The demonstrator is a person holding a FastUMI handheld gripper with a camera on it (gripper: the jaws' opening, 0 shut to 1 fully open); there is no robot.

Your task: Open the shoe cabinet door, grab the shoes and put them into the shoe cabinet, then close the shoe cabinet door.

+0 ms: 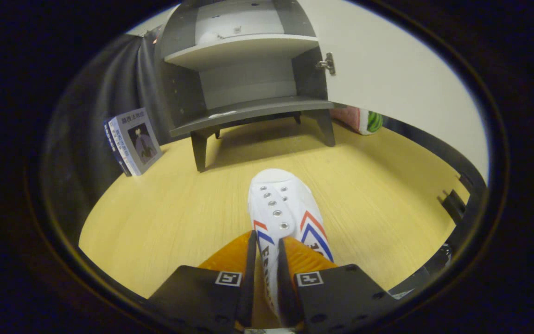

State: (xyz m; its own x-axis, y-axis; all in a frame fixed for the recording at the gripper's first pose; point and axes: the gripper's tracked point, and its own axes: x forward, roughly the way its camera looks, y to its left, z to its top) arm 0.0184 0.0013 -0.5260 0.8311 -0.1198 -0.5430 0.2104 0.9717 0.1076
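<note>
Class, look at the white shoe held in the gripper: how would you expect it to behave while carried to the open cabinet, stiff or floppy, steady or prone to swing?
The white shoe looks like soft canvas, so the wall pinched by the gripper probably flexes. Held at its rear with the toe projecting ahead, it may droop or pivot. It seems light, so a firm squeeze should hold it on the way to the cabinet.

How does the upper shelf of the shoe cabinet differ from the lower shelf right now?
The upper shelf is lighter, nearly white; the lower shelf is darker grey. The upper shelf sits deeper inside; the lower shelf juts forward, just above the cabinet legs. Both are bare, and the door stands open. The tool is shut on the white shoe over the table.
</note>
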